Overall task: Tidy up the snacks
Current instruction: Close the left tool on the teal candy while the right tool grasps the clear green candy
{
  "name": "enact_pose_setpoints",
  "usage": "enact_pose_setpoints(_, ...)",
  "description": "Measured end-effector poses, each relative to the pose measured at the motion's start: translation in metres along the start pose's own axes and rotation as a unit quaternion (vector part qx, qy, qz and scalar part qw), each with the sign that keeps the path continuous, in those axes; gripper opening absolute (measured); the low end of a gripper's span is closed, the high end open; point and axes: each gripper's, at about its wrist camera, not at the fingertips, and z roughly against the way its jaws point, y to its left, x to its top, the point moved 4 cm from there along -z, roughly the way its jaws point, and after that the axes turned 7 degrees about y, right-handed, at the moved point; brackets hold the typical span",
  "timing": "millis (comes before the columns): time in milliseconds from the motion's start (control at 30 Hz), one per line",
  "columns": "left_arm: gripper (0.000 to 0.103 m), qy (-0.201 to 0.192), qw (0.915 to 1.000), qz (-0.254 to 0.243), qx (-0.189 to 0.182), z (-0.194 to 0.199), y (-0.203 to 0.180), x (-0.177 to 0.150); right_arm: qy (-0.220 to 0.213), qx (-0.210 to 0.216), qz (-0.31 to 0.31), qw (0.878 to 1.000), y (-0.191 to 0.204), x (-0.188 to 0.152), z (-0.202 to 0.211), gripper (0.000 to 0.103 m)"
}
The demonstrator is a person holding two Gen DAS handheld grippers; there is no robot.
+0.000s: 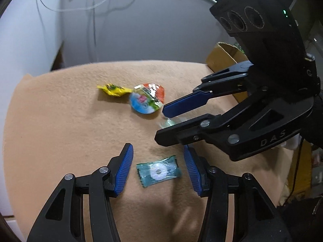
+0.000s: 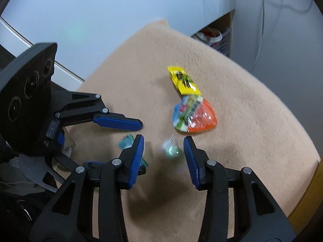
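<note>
Both grippers are hovering mid-desk [image 1: 50, 121], released: left gripper [image 1: 158, 166] bracketing a teal mint [image 1: 158, 170], right gripper [image 2: 164, 156] a blurred candy [image 2: 171, 149]; only the left view is showing a cardboard box [image 1: 224, 58].

Home: shoe shelf [image 2: 217, 37], cardboard box [image 1: 226, 57]

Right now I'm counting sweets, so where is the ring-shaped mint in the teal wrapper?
In the left wrist view, the teal-wrapped mint lies on the tan cloth between the left gripper's open fingers, untouched.

mint candy [image 1: 158, 171] on cloth [image 1: 60, 131], between jaws
</note>
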Motion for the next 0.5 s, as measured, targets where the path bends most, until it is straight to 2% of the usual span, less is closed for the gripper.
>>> enact_pose_setpoints(133, 0.047, 0.010, 0.9998, -0.013, -0.008, 0.000, -0.001, -0.004, 0.007, 0.018, -0.007, 1.000, -0.002, -0.011, 0.005, 0.043)
enact_pose_setpoints(267, 0.047, 0.026, 0.9986, -0.047, -0.001, -0.001, -0.010, -0.011, 0.012, -0.002, 0.011, 1.000, 0.003, -0.015, 0.003, 0.043)
enact_pose_setpoints(433, 0.042, 0.027, 0.9943, -0.095, 0.039, -0.005, -0.025, -0.016, 0.015, -0.032, 0.026, 0.999, 0.008, -0.010, -0.001, 0.040)
enact_pose_setpoints(500, 0.039, 0.027, 0.9909, -0.116, 0.063, -0.008, -0.031, -0.017, 0.021, -0.052, 0.032, 0.998, 0.009, -0.009, -0.003, 0.030)
